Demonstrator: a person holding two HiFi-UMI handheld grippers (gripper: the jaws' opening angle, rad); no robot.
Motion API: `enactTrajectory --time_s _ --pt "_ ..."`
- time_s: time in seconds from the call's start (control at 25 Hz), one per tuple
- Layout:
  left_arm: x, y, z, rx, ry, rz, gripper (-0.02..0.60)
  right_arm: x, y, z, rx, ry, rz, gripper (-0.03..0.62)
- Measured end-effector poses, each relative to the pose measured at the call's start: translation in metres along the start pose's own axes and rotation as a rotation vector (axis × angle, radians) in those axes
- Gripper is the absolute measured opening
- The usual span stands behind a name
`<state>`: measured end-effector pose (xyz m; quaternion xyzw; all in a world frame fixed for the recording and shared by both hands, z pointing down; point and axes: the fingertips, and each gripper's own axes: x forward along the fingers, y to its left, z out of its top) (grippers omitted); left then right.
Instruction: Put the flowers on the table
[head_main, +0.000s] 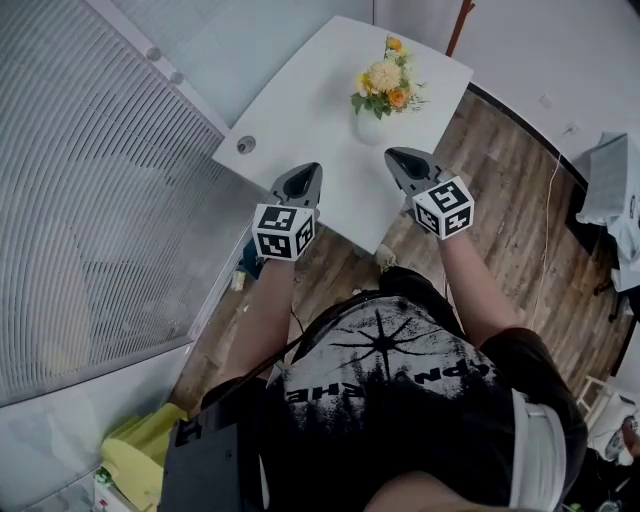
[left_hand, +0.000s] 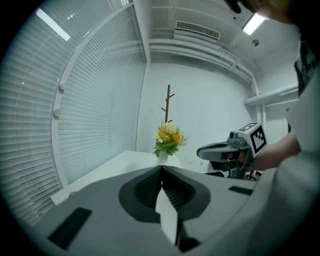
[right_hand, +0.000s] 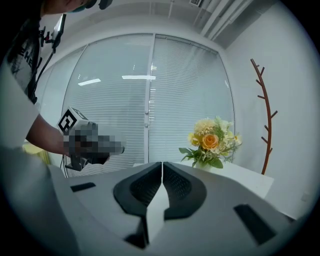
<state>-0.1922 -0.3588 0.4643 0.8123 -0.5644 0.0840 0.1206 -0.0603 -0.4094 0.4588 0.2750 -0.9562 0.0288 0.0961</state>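
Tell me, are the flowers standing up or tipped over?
Standing up. The vase sits upright on the white table, with the flowers pointing up out of it.

black tee w/ white print, grey hand-held grippers, b&w marker cubes

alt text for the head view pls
A vase of yellow and orange flowers stands on a white table. A person holds the left gripper and right gripper side by side over its near edge, both shut and empty; blinds at left, wood floor at right.
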Motion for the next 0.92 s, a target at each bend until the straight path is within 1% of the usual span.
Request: enactTrajectory --time_s 0.44,0.92 --pt "-0.008 0.003 0.004 0.000 -0.013 0.016 0.012 0.004 0.006 0.011 -0.023 -0.018 0.012 0.021" --pt "-0.013 0.003 -0.001 -0.009 -0.014 0.022 0.012 0.002 0.010 0.011 -0.044 -0.011 0.013 0.021"
